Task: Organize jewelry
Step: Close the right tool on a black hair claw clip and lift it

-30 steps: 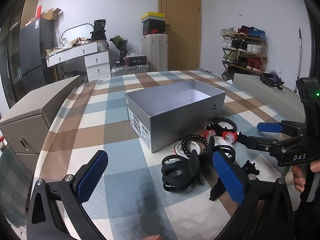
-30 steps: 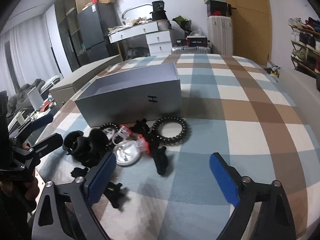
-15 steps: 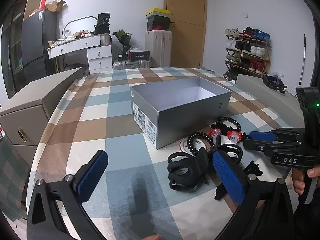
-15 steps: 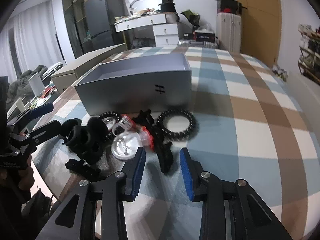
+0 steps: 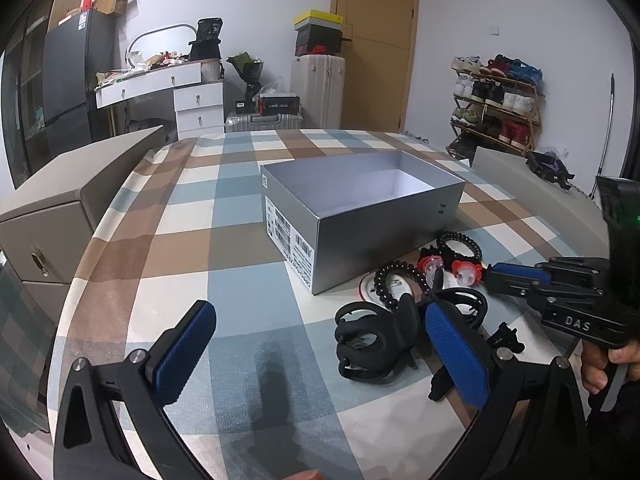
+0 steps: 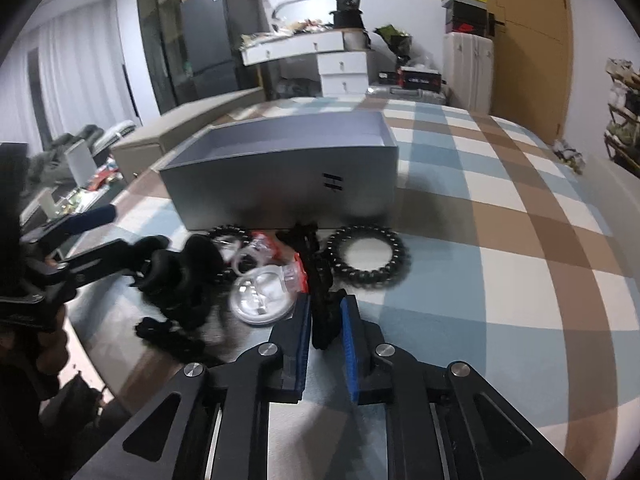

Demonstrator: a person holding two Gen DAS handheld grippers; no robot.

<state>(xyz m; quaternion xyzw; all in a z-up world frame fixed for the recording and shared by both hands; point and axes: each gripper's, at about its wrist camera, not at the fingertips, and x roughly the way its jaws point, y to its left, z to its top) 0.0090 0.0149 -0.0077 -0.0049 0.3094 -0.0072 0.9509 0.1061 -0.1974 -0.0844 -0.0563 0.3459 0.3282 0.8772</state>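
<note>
Two tongs: right tongs (image 6: 325, 320) pinching black hair clip (image 6: 320, 280), long axis pointing ahead toward open grey box (image 6: 280, 160); left tongs (image 5: 316, 344) spread, empty.

— Where is open room found?
— Bare checked cloth on the desk (image 5: 224, 248) is seen left of the open grey cardboard box (image 5: 384, 232), and to its right in the right wrist view.
— What is blocked?
— The strip before the box is crowded: two black coiled hair ties (image 6: 368, 256), clear red-trimmed pieces (image 6: 264, 292), a large black claw clip (image 5: 376, 340). A beige drawer cabinet (image 5: 52, 232) borders the desk's left edge.
</note>
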